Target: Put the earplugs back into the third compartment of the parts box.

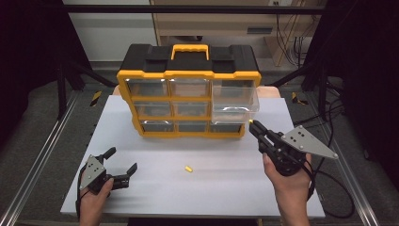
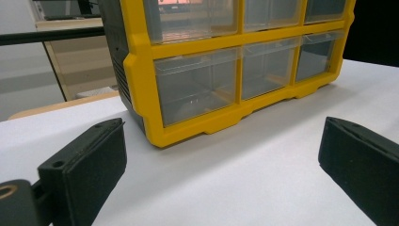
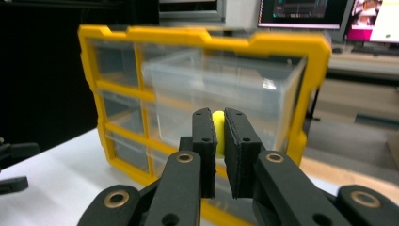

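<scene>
A yellow and black drawer cabinet point(image 1: 188, 89) point(image 2: 235, 70) point(image 3: 202, 94) stands at the back of the white table point(image 1: 197, 188). Its clear upper right drawer point(image 1: 235, 100) point(image 3: 226, 94) is pulled out. My right gripper point(image 1: 252, 124) point(image 3: 219, 127) hovers just right of the cabinet's lower right corner, shut on a small yellow piece point(image 1: 251, 122) point(image 3: 219, 129). A second small yellow piece point(image 1: 188, 169) lies on the table in front of the cabinet. At the table's front left, my left gripper point(image 1: 123, 160) point(image 2: 221, 160) rests low with its jaws wide apart and nothing between them.
Metal frame rails point(image 1: 42, 155) run along both sides of the table. Black cable point(image 1: 336, 188) trails from the right gripper over the table's right edge. A wooden bench point(image 1: 216, 23) and monitors point(image 3: 306, 12) stand behind the cabinet.
</scene>
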`<state>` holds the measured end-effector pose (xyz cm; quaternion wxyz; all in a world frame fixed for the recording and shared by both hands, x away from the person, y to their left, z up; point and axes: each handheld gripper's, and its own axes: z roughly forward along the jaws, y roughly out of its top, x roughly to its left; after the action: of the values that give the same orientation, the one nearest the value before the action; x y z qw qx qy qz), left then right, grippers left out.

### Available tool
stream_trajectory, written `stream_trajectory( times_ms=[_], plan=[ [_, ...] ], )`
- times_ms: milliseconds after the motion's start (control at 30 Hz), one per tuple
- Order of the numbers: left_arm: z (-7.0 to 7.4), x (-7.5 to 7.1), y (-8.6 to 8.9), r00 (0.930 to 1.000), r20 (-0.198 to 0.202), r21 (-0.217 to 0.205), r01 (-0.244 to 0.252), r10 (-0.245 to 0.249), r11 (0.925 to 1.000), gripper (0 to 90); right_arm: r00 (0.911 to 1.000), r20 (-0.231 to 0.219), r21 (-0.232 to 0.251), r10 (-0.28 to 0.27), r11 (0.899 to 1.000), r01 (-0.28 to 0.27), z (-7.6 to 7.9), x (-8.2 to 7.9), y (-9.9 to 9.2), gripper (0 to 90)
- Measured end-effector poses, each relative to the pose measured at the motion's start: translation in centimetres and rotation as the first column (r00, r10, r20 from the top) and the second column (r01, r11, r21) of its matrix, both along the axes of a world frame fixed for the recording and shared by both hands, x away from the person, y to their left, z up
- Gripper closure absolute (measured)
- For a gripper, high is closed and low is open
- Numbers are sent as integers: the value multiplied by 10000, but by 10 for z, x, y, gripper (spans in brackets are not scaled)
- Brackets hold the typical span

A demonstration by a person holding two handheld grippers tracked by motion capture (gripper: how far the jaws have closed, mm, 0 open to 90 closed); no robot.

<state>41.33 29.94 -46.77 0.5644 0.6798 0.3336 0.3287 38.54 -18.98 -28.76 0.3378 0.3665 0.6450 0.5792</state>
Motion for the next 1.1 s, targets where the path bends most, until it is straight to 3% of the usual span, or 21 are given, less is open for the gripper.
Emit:
stream_trajectory(
  times_ms=[300,533,700,900,1100],
  plan=[
    [0,0,1,10000,2,-37,-26,26,10000,13,9998,118,69,180,9998,-181,16,5,5,836],
    [0,0,1,10000,-9,-32,-23,23,10000,13,9993,91,-181,350,9992,-348,32,9,14,835],
    [0,0,2,10000,3,-64,-29,29,10000,13,9990,95,-450,436,9981,-431,46,18,19,835],
    [0,0,2,10000,-11,-87,-36,36,10000,13,9973,-101,-319,731,9968,-734,57,30,20,834],
    [0,0,2,10000,-6,-90,-27,27,10000,13,9970,-238,-522,742,9958,-754,68,42,19,833]
  ],
)
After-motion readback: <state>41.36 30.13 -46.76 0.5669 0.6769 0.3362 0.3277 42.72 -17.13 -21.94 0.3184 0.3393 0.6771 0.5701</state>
